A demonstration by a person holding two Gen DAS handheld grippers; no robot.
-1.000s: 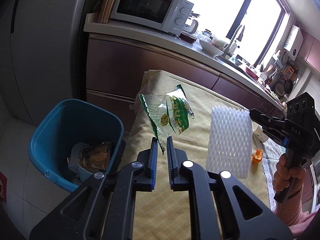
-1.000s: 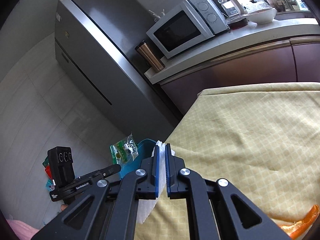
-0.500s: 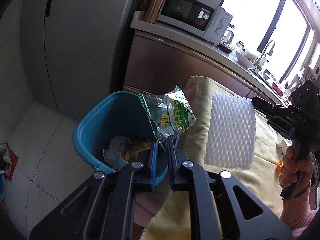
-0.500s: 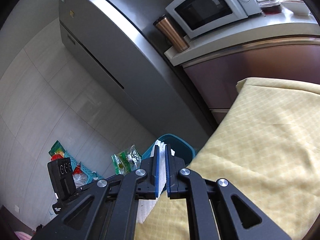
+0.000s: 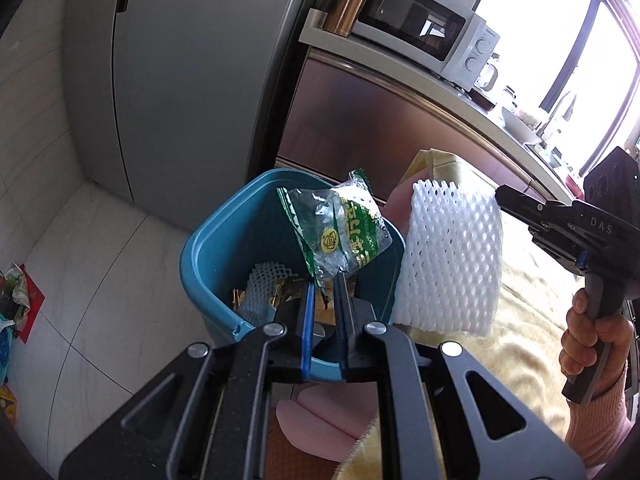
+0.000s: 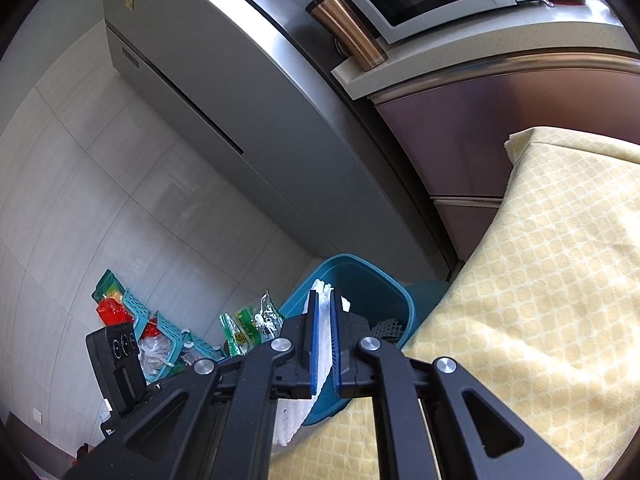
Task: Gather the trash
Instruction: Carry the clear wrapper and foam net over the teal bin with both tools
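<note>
My left gripper (image 5: 323,280) is shut on the corner of a clear and green snack wrapper (image 5: 340,232), held right above the open blue trash bin (image 5: 208,240). The bin holds a foam net and several wrappers. My right gripper (image 6: 325,304) is shut on a white foam fruit net (image 5: 448,256), which hangs over the bin's right rim by the table edge. The right gripper also shows in the left wrist view (image 5: 500,194). The bin (image 6: 384,280) and the wrapper (image 6: 252,320) show in the right wrist view too.
A table with a yellow cloth (image 6: 540,280) stands right of the bin. A grey fridge (image 5: 180,80) and a counter with a microwave (image 5: 420,36) and a copper tumbler (image 5: 348,0) stand behind. A teal basket with bags (image 6: 160,328) lies on the floor.
Both grippers have swung left from over the table to the bin. The wrapper now hangs over the bin's opening and the foam net is at its right rim.
</note>
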